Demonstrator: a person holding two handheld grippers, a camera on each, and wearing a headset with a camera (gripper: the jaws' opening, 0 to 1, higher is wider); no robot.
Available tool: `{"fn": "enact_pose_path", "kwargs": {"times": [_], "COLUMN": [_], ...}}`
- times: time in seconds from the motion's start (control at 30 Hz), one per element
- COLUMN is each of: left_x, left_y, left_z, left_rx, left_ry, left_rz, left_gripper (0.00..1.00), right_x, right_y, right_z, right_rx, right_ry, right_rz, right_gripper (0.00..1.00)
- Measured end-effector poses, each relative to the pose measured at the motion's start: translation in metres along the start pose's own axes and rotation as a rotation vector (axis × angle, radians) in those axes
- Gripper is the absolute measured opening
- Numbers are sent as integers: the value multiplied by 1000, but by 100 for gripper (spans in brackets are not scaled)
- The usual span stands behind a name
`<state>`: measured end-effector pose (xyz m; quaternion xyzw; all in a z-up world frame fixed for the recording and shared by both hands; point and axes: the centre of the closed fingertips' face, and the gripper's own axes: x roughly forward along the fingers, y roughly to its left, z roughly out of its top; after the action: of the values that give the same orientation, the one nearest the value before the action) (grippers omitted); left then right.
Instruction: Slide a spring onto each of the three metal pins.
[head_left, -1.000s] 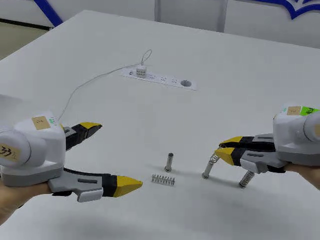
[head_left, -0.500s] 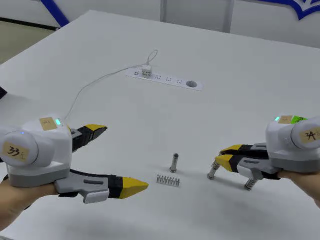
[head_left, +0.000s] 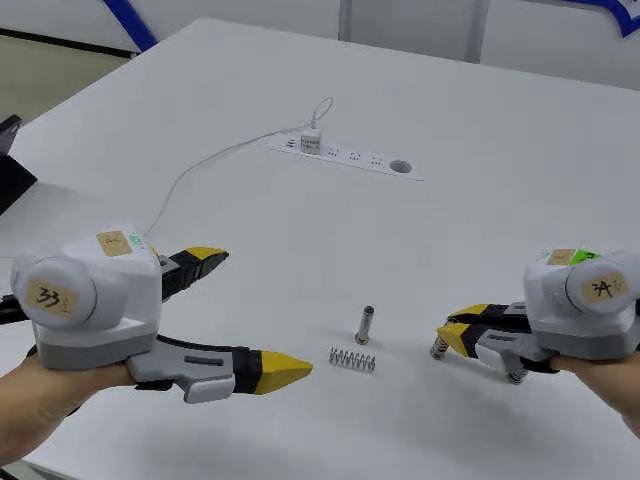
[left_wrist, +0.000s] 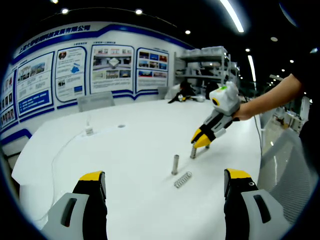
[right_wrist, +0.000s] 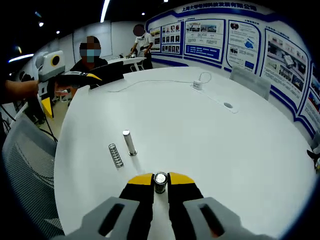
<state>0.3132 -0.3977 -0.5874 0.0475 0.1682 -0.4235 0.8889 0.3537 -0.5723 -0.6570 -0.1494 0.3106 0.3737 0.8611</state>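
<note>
White table (head_left: 300, 240) carries a strip (head_left: 345, 157) far back. Since a second ago the right gripper (head_left: 452, 332) has sunk toward the table, and the sprung pin (head_left: 438, 347) at its tips, which leaned then, now stands steeper. Its jaws are pinched on that pin's top. The bare pin (head_left: 366, 325) stands upright at centre, axis vertical. A loose spring (head_left: 353, 359) lies flat just beside its foot, long axis across the head view. The left gripper (head_left: 258, 312) gapes wide, holding nothing.
</note>
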Motion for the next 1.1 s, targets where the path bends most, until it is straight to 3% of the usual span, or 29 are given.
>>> {"fn": "enact_pose_path", "kwargs": {"times": [0.2,0.47,0.57,0.63,1.1], "left_x": [3,3,2,2,3], "left_y": [-3,-4,-3,-2,-11], "left_z": [6,1,0,-1,2], "left_rx": [0,-7,-7,-7,-13], "left_ry": [-14,-4,1,5,1], "left_rz": [-11,-21,-21,-20,-43], "left_gripper": [100,100,100,100,100], "right_x": [1,2,0,-3,-22], "right_y": [2,3,5,5,31], "right_z": [-1,-2,-1,1,19], "right_rx": [-12,18,6,-25,-97], "right_ry": [11,8,2,-1,-72], "right_rz": [-3,8,6,-3,32], "right_gripper": [11,12,21,22,24]}}
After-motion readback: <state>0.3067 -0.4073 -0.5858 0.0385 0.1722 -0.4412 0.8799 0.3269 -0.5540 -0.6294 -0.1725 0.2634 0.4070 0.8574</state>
